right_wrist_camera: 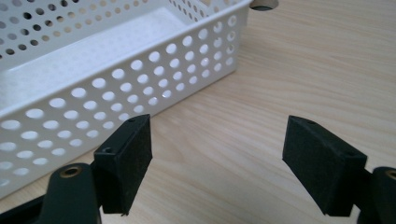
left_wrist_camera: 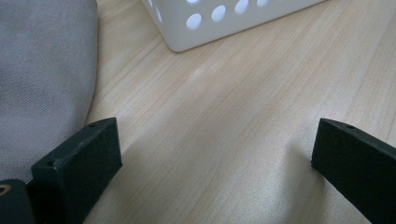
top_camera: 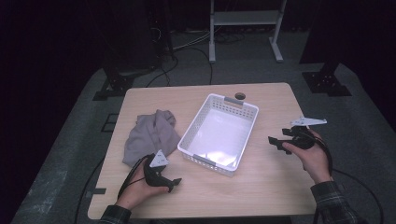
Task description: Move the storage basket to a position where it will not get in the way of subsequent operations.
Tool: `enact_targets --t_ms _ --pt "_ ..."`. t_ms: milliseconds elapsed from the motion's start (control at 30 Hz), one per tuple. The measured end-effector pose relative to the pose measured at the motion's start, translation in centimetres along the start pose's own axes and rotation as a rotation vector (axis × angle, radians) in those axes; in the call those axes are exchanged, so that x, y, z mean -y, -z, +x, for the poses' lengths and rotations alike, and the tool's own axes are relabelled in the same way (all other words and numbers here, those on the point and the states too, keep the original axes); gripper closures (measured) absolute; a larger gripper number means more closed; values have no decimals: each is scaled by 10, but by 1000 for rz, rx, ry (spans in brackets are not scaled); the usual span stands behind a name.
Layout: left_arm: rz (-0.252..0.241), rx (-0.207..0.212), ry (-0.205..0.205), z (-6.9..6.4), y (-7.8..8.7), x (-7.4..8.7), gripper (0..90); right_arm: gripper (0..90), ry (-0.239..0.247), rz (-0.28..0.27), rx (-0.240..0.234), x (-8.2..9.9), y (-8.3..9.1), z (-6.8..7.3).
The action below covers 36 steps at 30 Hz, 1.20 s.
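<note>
A crumpled grey cloth (top_camera: 152,135) lies on the left half of the wooden table (top_camera: 275,186). To its right stands an empty white perforated basket (top_camera: 194,122), set at a slant. My left gripper (top_camera: 173,185) rests low near the table's front edge, just below the cloth, open with nothing between its fingers. Its own view has the cloth (left_wrist_camera: 42,70) at the left and a basket corner (left_wrist_camera: 210,28) ahead. My right gripper (top_camera: 275,142) hovers right of the basket, open and empty. In its view the gripper (right_wrist_camera: 217,158) faces the basket's side wall (right_wrist_camera: 116,84).
A round cable hole (top_camera: 239,95) sits in the table's far edge behind the basket. Cables trail from both grippers off the table's front. Beyond the table are a grey floor, a white metal frame (top_camera: 245,18) and black stand feet.
</note>
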<state>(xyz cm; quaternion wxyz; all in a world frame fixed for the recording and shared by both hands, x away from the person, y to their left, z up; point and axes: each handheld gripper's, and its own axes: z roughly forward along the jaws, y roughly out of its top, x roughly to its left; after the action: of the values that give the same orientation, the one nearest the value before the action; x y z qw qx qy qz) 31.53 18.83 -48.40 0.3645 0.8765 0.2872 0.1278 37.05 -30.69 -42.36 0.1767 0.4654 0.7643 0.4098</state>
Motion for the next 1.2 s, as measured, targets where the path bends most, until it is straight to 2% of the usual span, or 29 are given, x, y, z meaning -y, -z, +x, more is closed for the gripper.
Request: enact_targets --t_ms 267,433,633,733,1200 --pt "1 0 0 0 0 0 4 227 12 -6 -21 -10 -3 10" --pt "-1 0 0 0 0 0 3 226 25 -5 -45 -18 -11 21" --pt "-1 0 0 0 0 0 4 226 26 -10 -55 -24 -16 27" --pt "-2 0 1 0 0 0 4 216 29 -8 -69 -29 -21 34" --pt "0 0 0 0 0 0 4 211 31 12 -87 -36 -42 52"
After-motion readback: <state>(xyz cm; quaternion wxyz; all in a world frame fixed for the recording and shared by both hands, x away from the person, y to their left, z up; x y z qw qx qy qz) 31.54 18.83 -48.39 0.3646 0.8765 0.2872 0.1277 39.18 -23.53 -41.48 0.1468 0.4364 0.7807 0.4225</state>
